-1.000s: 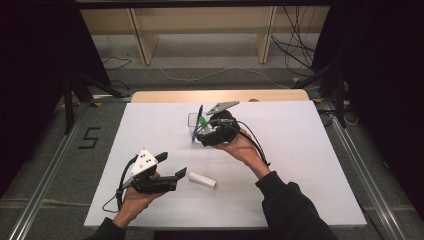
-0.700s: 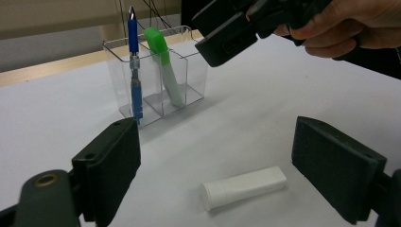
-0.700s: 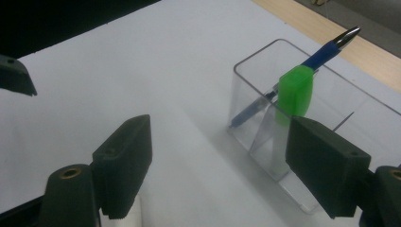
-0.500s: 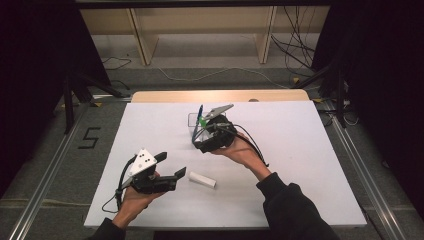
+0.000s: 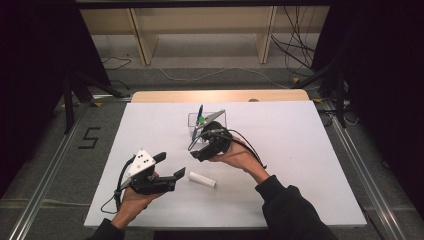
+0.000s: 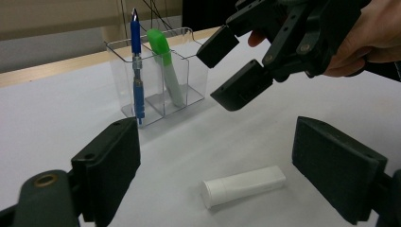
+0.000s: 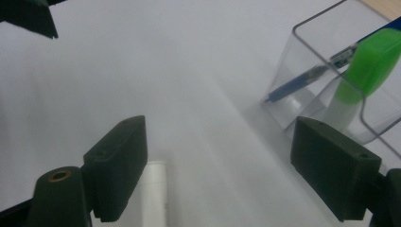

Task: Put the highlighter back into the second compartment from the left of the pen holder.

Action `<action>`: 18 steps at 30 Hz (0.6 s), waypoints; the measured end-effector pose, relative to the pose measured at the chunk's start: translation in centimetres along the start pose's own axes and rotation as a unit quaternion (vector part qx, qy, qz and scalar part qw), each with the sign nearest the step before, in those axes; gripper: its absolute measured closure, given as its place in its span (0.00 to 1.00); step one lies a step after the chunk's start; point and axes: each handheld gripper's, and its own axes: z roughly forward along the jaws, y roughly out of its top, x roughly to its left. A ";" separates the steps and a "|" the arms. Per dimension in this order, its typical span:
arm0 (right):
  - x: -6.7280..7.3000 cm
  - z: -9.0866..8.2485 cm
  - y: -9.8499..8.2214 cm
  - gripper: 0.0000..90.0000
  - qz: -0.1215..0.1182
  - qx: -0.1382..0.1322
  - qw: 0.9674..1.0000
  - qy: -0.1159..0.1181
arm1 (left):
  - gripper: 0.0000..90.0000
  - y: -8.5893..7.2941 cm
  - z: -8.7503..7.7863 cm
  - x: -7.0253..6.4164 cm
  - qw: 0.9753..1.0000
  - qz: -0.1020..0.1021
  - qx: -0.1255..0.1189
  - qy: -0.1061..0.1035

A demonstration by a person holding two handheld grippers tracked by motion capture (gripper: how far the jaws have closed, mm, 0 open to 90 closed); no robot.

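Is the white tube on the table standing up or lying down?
Lying down. The white tube rests lengthwise on the white table, apart from the clear holder, with neither gripper touching it.

**White counter with a clear organiser and a white tube**

The counter (image 5: 300, 165) has a matt white top, with a strip of pale wood along its far edge. Two things lie directly on it. A clear plastic organiser (image 5: 216, 119), divided into compartments, stands upright near the far middle of the white surface. In it stand a blue pen (image 6: 136, 71), upright in one compartment, and a marker with a green cap (image 6: 165, 66), leaning in the compartment beside it. A short white tube (image 5: 202, 179) lies on its side nearer the near edge, a little left of centre and well apart from the organiser. Grey floor surrounds the counter.
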 end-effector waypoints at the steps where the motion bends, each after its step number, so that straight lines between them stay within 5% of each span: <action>1: 0.1 0.1 -0.1 0.23 -0.001 0.004 1.000 0.002 | 0.17 0.0 0.0 0.0 1.000 0.000 0.001 -0.001; 18: 1.0 1.5 -1.1 0.23 -0.018 0.052 0.998 0.022 | 0.17 0.0 -0.3 0.0 1.000 -0.001 -0.003 -0.002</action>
